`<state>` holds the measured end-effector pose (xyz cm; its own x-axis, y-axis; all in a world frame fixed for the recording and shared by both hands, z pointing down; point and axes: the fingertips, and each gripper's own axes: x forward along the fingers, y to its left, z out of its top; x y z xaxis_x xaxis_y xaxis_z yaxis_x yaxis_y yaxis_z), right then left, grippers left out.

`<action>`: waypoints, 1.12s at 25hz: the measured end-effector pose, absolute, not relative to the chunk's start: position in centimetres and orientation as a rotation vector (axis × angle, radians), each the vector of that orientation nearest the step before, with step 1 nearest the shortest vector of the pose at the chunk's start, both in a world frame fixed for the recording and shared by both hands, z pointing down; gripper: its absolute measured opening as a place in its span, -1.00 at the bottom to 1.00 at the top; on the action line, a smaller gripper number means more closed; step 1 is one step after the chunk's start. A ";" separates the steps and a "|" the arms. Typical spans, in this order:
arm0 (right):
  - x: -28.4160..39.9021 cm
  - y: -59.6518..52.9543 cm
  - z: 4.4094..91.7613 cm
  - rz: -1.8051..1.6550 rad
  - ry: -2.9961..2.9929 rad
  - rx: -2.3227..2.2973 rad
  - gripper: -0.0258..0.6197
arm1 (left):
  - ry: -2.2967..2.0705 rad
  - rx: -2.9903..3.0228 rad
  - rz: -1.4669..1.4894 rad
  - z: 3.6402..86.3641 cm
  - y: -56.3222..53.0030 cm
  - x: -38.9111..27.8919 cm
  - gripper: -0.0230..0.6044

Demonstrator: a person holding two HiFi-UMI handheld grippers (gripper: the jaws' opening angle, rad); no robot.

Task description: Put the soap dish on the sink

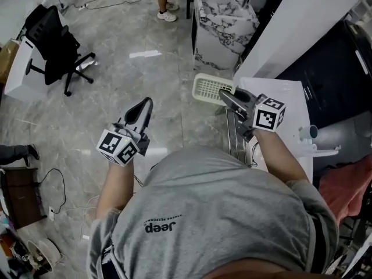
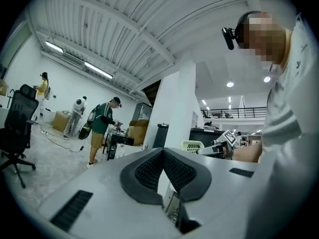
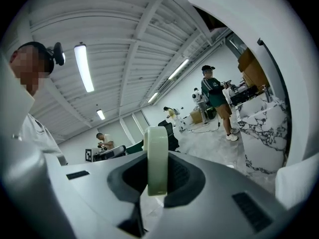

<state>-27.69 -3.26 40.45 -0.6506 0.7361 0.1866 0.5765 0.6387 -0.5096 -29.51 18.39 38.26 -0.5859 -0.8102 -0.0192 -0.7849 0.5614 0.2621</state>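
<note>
At mid-frame right we see the right gripper [image 1: 225,96] clamped on the edge of a pale slotted soap dish [image 1: 208,89], over the grey floor [image 1: 145,57] and just beside a white counter [image 1: 288,95]. Left of centre, the left gripper [image 1: 141,110] has its jaws together, empty. We find a marble-patterned block [image 1: 224,19] at upper centre and a black office chair [image 1: 55,42] at upper left.
</note>
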 end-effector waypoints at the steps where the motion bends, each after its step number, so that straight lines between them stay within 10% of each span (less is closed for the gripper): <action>1: -28.0 -3.5 40.3 0.572 -2.479 -1.059 -0.63 | -2.694 1.358 -0.375 38.2 18.2 -29.8 -0.88; 28: -15.0 -20.9 40.8 0.784 -2.804 -0.225 -0.63 | -2.095 2.107 -0.167 38.3 -4.5 -27.6 -0.88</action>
